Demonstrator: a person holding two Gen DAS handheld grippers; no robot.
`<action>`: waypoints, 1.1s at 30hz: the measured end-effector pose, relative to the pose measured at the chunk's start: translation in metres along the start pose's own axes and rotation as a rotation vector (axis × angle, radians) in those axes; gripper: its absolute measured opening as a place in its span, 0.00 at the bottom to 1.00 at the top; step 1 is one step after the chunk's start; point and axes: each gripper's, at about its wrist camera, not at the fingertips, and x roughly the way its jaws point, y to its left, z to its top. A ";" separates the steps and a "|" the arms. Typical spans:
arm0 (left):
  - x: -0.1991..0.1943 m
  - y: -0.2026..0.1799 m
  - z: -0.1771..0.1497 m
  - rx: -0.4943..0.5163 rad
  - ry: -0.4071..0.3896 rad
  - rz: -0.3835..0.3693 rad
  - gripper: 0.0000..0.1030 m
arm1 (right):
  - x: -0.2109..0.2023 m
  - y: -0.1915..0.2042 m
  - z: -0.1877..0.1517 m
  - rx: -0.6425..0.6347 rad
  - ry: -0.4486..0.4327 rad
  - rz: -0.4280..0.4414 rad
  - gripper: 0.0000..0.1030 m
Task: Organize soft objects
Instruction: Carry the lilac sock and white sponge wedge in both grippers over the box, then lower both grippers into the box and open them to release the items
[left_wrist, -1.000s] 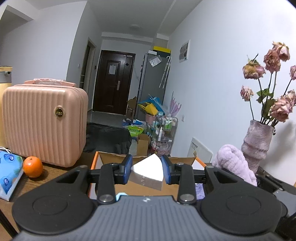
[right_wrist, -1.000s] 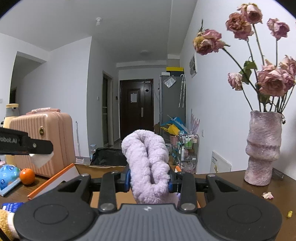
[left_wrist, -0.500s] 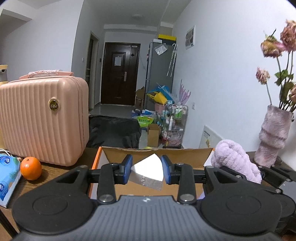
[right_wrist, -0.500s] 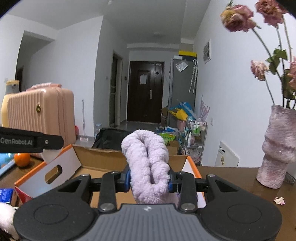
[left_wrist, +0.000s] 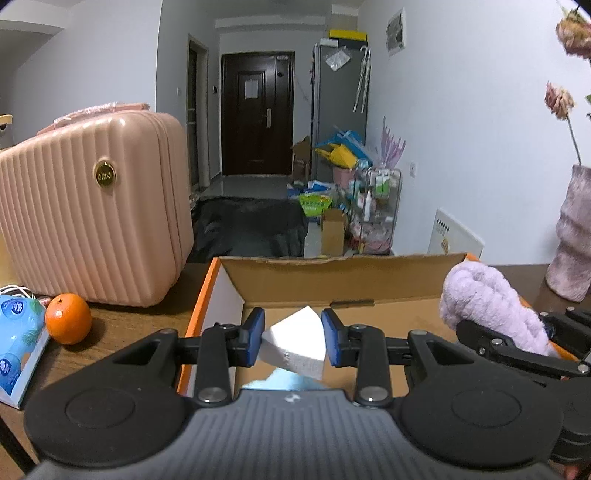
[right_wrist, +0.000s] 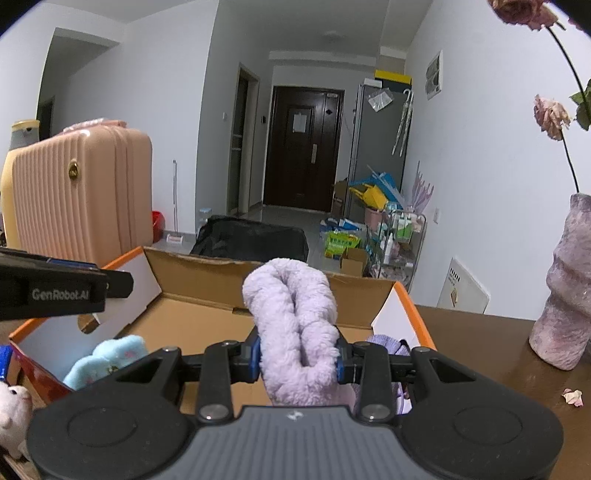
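My left gripper (left_wrist: 292, 338) is shut on a white foam wedge (left_wrist: 295, 341) and holds it over the open cardboard box (left_wrist: 332, 280). My right gripper (right_wrist: 298, 356) is shut on a fluffy lilac towel (right_wrist: 295, 325), held over the same box (right_wrist: 184, 306); the towel also shows at the right of the left wrist view (left_wrist: 491, 306). A light blue plush (right_wrist: 107, 356) and a purple knitted item (right_wrist: 386, 341) lie inside the box. A white plush (right_wrist: 13, 410) sits outside its left wall.
A pink suitcase (left_wrist: 92, 218) stands at the left on the wooden table (left_wrist: 122, 325), with an orange (left_wrist: 68, 324) and a blue tissue pack (left_wrist: 18, 339) before it. A purple vase (right_wrist: 569, 295) with dried roses stands at the right.
Both grippers have moved forward and down over the box, still holding the foam wedge and the towel. The box interior now fills more of both views.
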 end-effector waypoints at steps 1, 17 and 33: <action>0.002 0.000 -0.001 0.002 0.009 0.002 0.33 | 0.002 0.001 0.000 -0.001 0.007 0.000 0.33; 0.037 0.000 -0.019 0.019 0.120 0.037 0.33 | 0.018 0.006 -0.012 -0.012 0.081 0.000 0.33; 0.029 0.006 -0.019 -0.015 0.073 0.033 0.87 | 0.007 0.004 -0.011 -0.007 0.008 -0.039 0.90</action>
